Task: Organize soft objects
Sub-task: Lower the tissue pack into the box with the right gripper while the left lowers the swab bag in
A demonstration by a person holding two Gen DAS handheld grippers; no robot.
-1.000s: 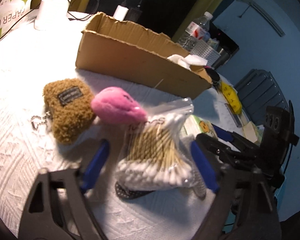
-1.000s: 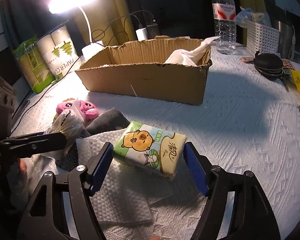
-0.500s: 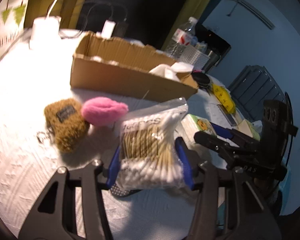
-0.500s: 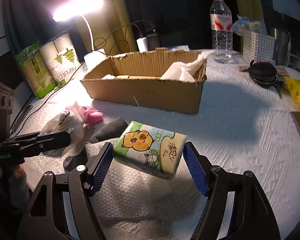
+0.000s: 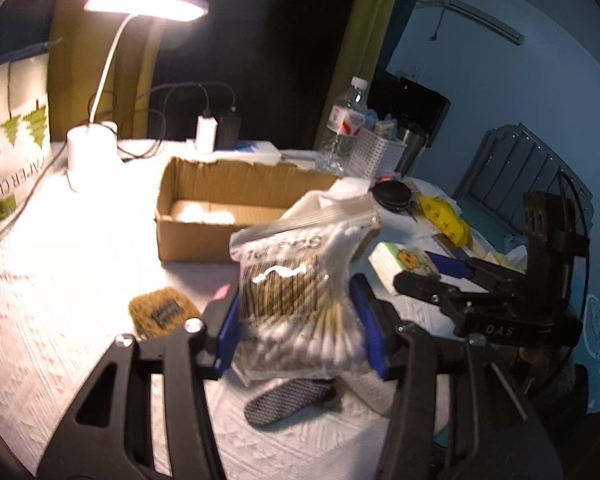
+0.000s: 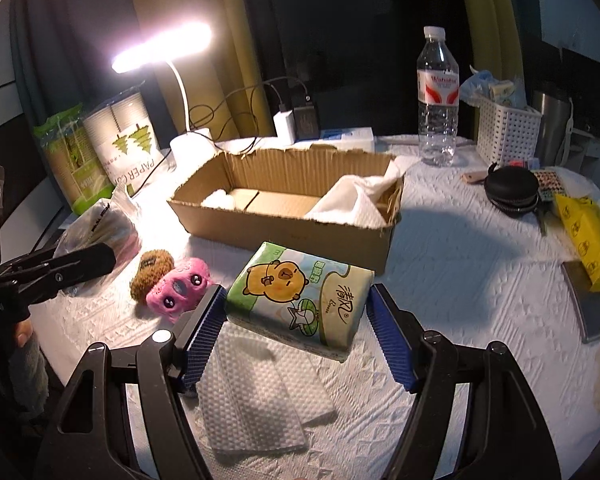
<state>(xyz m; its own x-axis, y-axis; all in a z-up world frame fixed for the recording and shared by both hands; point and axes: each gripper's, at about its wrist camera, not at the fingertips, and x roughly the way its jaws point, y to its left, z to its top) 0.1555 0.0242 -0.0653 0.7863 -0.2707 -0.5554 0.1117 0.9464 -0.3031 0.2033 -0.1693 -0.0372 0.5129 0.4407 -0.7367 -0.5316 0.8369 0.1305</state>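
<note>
From the left wrist view, the left gripper point(image 5: 300, 320) is clamped on a clear zip bag of cotton swabs point(image 5: 300, 292), its blue pads pressing both sides of the bag, which is lifted off the white textured tablecloth point(image 5: 60, 300). Straight ahead of it, beyond the bag, stands the open cardboard box point(image 5: 220, 216) with white paper showing at its far right end. Just left of the fingers a brown fuzzy pouch point(image 5: 162, 312) lies on the cloth, and below the bag a dark mesh-patterned item point(image 5: 288, 402) lies flat. To the right, the right gripper point(image 5: 440, 276) reaches in, carrying a tissue pack point(image 5: 400, 262). A lit desk lamp point(image 5: 144, 6) glows far ahead on the left. From the right wrist view, the right gripper point(image 6: 296, 320) grips the tissue pack point(image 6: 300, 292), printed with a cartoon capybara, between its blue pads, held tilted above a sheet of paper towel point(image 6: 256, 392). The cardboard box point(image 6: 288, 208) sits directly ahead, crumpled white paper point(image 6: 352, 200) in its right part. Ahead and left of the fingers, a pink plush toy point(image 6: 180, 288) touches the brown fuzzy pouch point(image 6: 154, 268) on the cloth. Further left, the left gripper point(image 6: 80, 264) carries the bag of cotton swabs point(image 6: 108, 224). A water bottle point(image 6: 438, 96) stands behind the box to the right.
</note>
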